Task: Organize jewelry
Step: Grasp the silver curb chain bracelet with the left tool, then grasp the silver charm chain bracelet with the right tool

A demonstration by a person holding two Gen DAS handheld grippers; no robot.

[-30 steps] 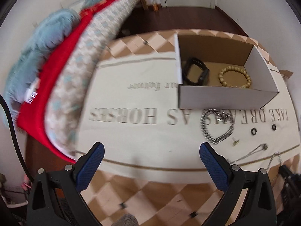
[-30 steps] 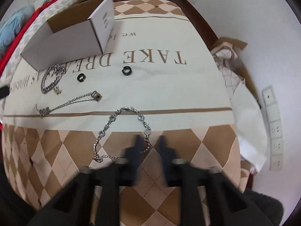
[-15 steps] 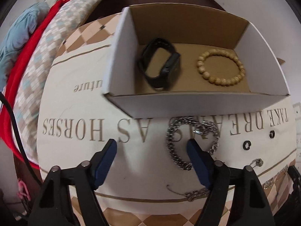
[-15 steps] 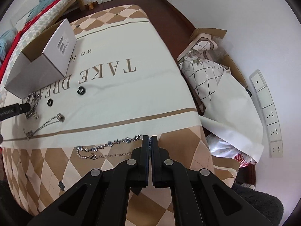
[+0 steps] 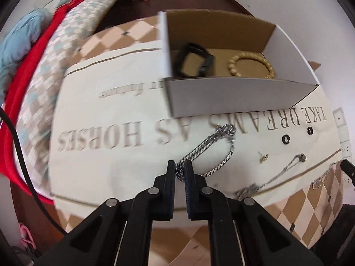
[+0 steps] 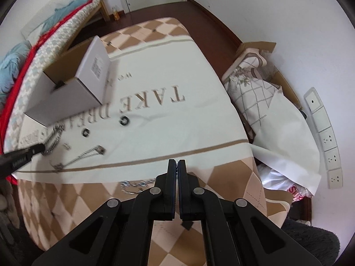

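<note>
My left gripper (image 5: 180, 170) is closing on a thick silver chain (image 5: 213, 141); its pads press one end, and the rest trails over the printed cloth toward the white cardboard box (image 5: 221, 97). The box holds a black watch (image 5: 195, 63) and a wooden bead bracelet (image 5: 250, 66). On the cloth lie two black rings (image 5: 286, 139) (image 5: 310, 130), a small gold earring (image 5: 264, 157) and a thin pendant necklace (image 5: 284, 173). My right gripper (image 6: 176, 166) is shut on the end of a thin silver link bracelet (image 6: 133, 185), bunched to its left at the cloth's checked border.
Folded bedding in red, blue and check (image 5: 33, 66) is piled at the left, with a black cable (image 5: 20, 155) hanging beside it. Right of the table are a patterned bag in a carton (image 6: 255, 88), white paper (image 6: 288, 133) and wall sockets (image 6: 326, 139).
The left gripper went from wide open to shut on the thick chain, which is now pulled out straight. The right gripper stayed shut and the thin bracelet bunched up beside it.
</note>
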